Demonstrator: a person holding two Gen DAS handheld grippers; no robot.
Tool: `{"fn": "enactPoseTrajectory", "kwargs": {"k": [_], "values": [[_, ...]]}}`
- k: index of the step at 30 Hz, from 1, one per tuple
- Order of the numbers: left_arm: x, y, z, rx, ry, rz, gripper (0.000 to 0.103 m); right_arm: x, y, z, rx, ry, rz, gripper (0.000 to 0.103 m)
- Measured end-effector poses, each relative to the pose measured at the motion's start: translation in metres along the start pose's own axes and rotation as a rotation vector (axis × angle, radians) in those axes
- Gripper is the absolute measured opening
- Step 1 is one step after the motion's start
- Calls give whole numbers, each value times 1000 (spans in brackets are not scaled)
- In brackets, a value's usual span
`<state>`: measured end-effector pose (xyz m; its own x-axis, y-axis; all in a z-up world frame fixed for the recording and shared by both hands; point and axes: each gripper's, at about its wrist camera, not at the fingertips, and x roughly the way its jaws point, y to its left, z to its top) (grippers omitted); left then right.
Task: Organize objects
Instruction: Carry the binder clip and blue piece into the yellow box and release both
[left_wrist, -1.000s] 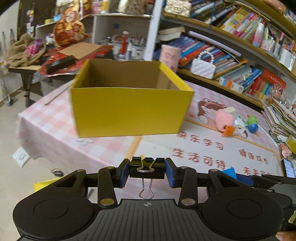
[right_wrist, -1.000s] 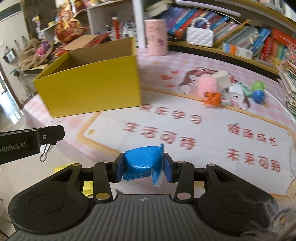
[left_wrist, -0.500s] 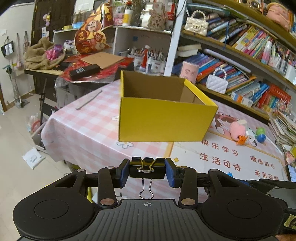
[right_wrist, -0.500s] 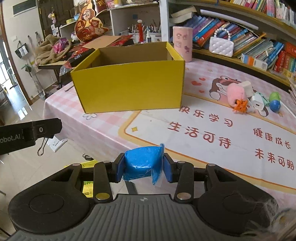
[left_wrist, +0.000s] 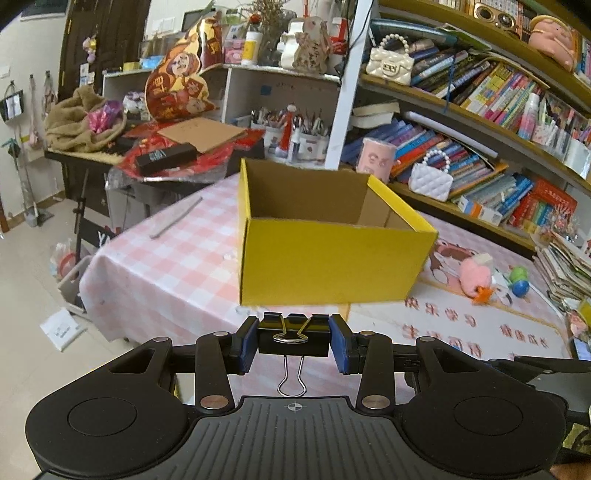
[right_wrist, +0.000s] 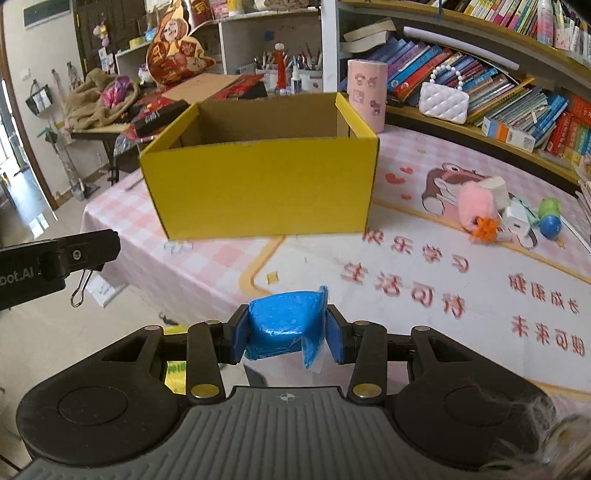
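An open yellow cardboard box (left_wrist: 328, 266) stands on the pink checked table; it also shows in the right wrist view (right_wrist: 262, 188). My left gripper (left_wrist: 293, 338) is shut on a black binder clip (left_wrist: 293, 336), held in the air in front of the box, off the table's near edge. My right gripper (right_wrist: 286, 334) is shut on a blue plastic-wrapped bundle (right_wrist: 284, 326), above the table's front edge, right of the left gripper (right_wrist: 55, 258). The box's floor is hidden from both views.
A pink plush toy (right_wrist: 474, 206), an orange spiky ball (right_wrist: 487, 229), a white charger (right_wrist: 517, 221) and green and blue balls (right_wrist: 550, 221) lie on the table's right side. A pink cup (right_wrist: 366, 94) and bookshelves stand behind the box. A cluttered side table (left_wrist: 147, 155) is at the left.
Both grippers have pulled back and risen from the box, then the right one moved closer again. The left view swung so the box sits further right. Both holds are unchanged.
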<state>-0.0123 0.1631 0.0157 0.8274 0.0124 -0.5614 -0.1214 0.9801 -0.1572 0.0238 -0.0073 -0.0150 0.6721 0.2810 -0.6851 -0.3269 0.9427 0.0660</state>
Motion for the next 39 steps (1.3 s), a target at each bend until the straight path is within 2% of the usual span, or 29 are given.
{"fn": "enactPoseTrajectory", "kwargs": {"k": [3,9,13,17,25,32,39], "values": [[7,3,20,-6,-39,13,39,6,-1,25,6,-56,2,40],[40,3,72,-7,-106,25,39,17,-10,99,13,-214,20,40],[72,-11,97,38,-127,30,39,45,-22,143,16,-239,42,40],[112,-22,104,84,-86,57,39,85,-26,173,-9,-206,45,40],[170,-30,96,107,43,81,39,181,-19,205,-76,40,122,40],[191,-34,95,141,85,105,39,213,-14,206,-119,164,165,40],[194,-36,97,145,81,100,40,210,-15,207,-112,146,168,44]]}}
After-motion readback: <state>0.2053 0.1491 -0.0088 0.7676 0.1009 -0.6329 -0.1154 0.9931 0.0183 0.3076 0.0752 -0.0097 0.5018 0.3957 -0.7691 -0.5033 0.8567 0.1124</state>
